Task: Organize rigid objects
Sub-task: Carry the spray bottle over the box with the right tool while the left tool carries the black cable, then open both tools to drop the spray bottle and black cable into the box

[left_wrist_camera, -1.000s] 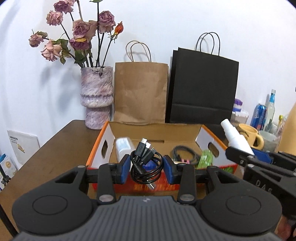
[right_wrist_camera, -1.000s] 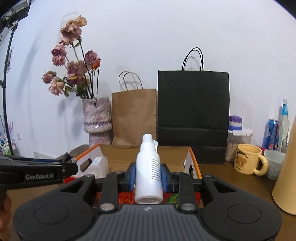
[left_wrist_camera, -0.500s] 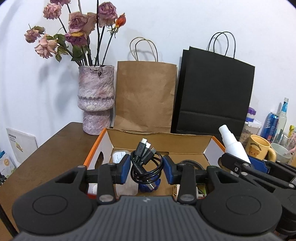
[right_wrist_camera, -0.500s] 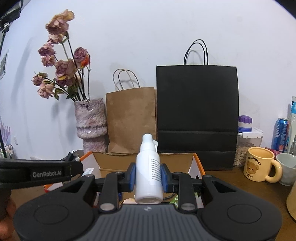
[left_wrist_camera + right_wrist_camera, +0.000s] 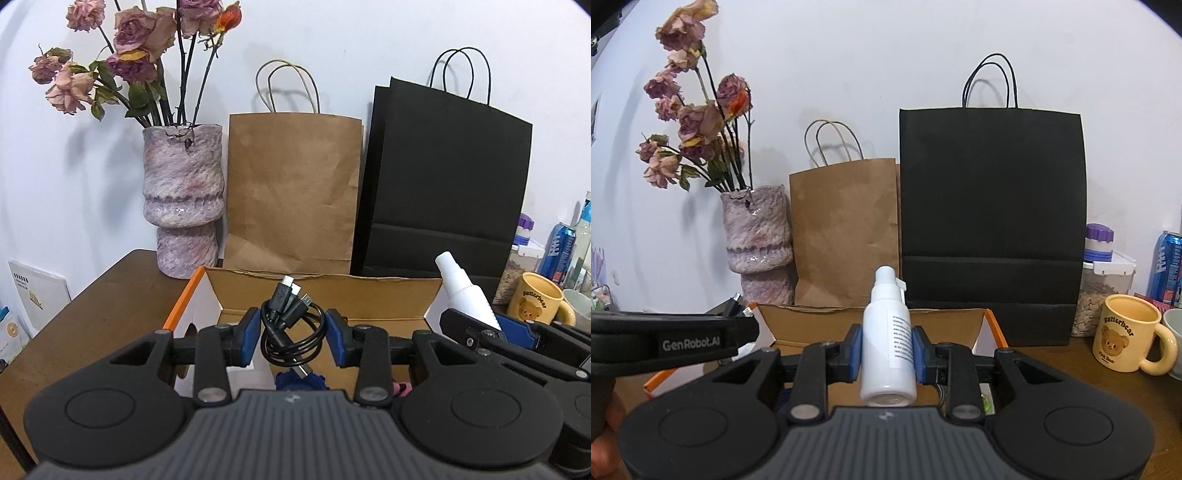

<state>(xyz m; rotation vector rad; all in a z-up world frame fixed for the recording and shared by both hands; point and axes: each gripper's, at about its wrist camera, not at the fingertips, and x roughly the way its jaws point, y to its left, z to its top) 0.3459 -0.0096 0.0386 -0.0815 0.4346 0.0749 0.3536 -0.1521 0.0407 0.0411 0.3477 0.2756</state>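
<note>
Both tongs are loaded and held over the open cardboard box [image 5: 325, 295] on the brown table [image 5: 92, 314]. The left tongs [image 5: 293, 332] pinch a coiled black cable [image 5: 290, 325] between blue pads, its plugs sticking up just ahead of the tips. The right tongs [image 5: 888, 349] are pressed onto a white spray bottle [image 5: 888, 339], nozzle pointing away, base toward the camera. The step looks like the carry-and-drop stage: each item hangs above the box, not yet released. The next move probably calls for lowering each load into a free spot inside, then spreading the pads; the cable may snag on a pad, and the bottle could roll once let go. The two tongs sit close side by side, so one likely needs to give way. Beyond the tips stand a mottled vase [image 5: 183, 199] of dried roses, a brown paper bag [image 5: 291, 192] and a black paper bag [image 5: 443, 184]; off to the right, a yellow mug [image 5: 1130, 339]. The box floor is mostly hidden behind the tongs' bodies; something dark blue [image 5: 301, 380] below the cable cannot be identified.
</note>
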